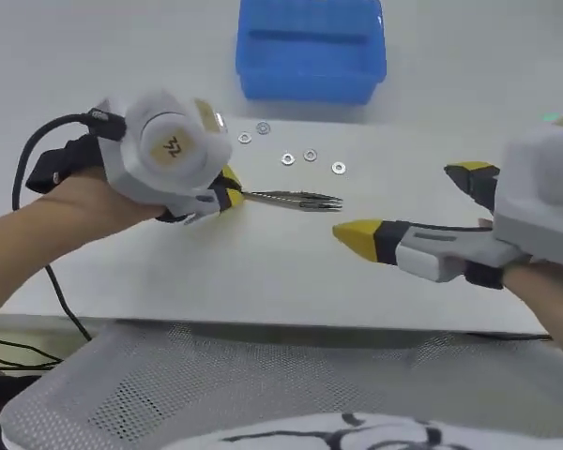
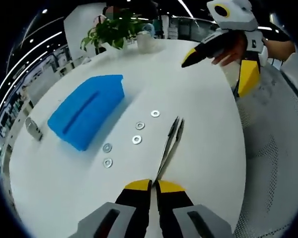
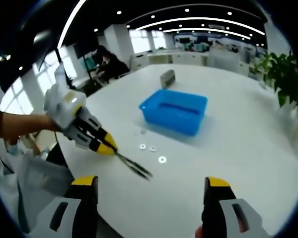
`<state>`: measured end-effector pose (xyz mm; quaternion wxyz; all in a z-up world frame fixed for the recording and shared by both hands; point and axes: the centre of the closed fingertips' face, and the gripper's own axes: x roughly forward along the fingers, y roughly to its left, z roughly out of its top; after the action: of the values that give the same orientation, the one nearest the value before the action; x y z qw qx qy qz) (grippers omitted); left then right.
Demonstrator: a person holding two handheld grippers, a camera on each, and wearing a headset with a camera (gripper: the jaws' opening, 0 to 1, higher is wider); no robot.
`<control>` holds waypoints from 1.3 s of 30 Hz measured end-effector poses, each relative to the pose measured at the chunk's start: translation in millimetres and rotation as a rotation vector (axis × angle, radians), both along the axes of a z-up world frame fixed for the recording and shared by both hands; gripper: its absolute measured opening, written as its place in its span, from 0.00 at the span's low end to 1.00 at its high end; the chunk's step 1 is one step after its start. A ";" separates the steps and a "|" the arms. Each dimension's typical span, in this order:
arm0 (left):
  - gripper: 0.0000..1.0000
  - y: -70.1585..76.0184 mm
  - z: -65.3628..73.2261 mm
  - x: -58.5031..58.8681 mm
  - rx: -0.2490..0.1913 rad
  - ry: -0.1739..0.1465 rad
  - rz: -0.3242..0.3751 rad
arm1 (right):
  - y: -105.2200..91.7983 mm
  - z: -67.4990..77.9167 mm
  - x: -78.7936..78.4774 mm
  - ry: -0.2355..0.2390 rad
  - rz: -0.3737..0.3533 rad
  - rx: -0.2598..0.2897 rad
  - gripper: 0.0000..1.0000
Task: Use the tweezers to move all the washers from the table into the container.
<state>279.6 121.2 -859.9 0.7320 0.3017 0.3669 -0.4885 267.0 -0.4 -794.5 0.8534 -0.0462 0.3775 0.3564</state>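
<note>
Several small metal washers (image 1: 287,159) lie scattered on the white table (image 1: 263,272), just in front of a blue container (image 1: 305,84). My left gripper (image 1: 230,192) is shut on the handle end of the steel tweezers (image 1: 296,199), whose tips point right, just short of the nearest washer (image 1: 339,168). In the left gripper view the tweezers (image 2: 170,144) run forward from the closed jaws, with washers (image 2: 136,140) to their left and the container (image 2: 74,134) beyond. My right gripper (image 1: 408,202) hovers open to the right, holding nothing; its own view shows the tweezers (image 3: 131,166) and washers (image 3: 162,159).
A grey mesh chair (image 1: 263,375) sits below the table's front edge. A black cable (image 1: 38,141) trails from the left gripper. A potted plant (image 2: 114,29) and a small metal block (image 3: 167,78) stand far back on the table.
</note>
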 end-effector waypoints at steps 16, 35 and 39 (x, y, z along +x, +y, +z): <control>0.00 -13.9 63.4 -9.4 -0.065 -0.066 -0.038 | 63.0 -24.9 -4.1 -0.101 0.412 -0.142 0.49; 0.00 -31.0 110.6 1.9 -0.119 -0.134 -0.110 | 97.3 -24.9 30.3 -0.223 0.579 -0.110 0.08; 0.00 -28.3 113.3 9.2 -0.103 -0.148 -0.120 | 108.0 -17.7 36.8 -0.217 0.582 -0.058 0.07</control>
<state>288.8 92.8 -746.6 0.7410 0.3207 0.2673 -0.5260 303.8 107.6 -812.2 0.7493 -0.2143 0.2649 0.5679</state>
